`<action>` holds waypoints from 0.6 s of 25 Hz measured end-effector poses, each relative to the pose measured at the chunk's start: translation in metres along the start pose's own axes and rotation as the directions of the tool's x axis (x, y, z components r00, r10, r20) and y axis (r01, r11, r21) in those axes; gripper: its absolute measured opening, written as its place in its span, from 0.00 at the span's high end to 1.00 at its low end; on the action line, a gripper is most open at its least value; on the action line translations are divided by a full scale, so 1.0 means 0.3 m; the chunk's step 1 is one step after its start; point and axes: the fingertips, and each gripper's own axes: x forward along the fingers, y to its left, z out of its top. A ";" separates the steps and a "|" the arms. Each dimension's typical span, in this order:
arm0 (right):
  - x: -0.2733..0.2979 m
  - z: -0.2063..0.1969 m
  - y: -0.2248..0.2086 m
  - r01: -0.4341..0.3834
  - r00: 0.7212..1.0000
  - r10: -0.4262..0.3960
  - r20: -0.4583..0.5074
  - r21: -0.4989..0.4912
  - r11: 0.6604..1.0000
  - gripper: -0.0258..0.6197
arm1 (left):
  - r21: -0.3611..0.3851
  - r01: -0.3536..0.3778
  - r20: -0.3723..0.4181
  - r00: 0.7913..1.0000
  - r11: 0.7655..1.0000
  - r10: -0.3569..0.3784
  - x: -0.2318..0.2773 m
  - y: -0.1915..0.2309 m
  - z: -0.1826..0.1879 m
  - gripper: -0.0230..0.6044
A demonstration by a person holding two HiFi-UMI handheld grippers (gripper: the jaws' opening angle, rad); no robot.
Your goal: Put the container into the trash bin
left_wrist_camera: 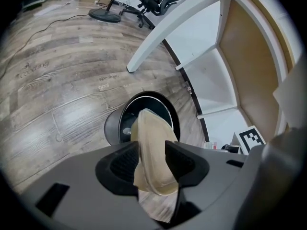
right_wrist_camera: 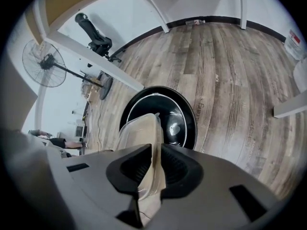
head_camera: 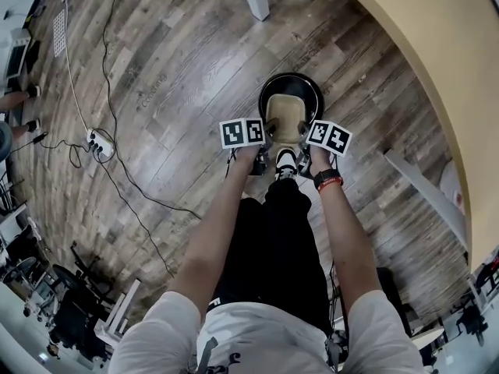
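Container (head_camera: 284, 118), beige translucent plastic, sits at upper centre of the head view, held over the open mouth of the black trash bin (head_camera: 314, 93) on the wood floor (head_camera: 171, 68). Left gripper (left_wrist_camera: 152, 159): jaws opening, container body between the pads, touching both. Right gripper (right_wrist_camera: 156, 169): jaws opening, thin container rim pinched between the pads.

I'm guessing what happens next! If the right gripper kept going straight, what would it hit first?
Probably the trash bin. The right gripper, jaws opening, has the container between them.
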 end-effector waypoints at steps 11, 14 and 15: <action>0.040 0.023 -0.017 0.066 0.998 -0.064 0.022 -0.096 0.993 0.73 | 0.047 -0.004 -0.012 1.000 0.999 0.005 0.047 0.007 -0.008 0.58; 0.025 0.028 -0.008 0.076 0.996 -0.071 0.045 -0.127 0.989 0.67 | 0.063 -0.017 0.011 1.000 0.998 0.017 0.040 -0.004 0.005 0.56; 0.015 0.027 -0.003 0.074 0.996 -0.068 0.052 -0.127 0.989 0.67 | 0.068 -0.016 0.014 1.000 0.998 0.015 0.036 -0.011 0.006 0.55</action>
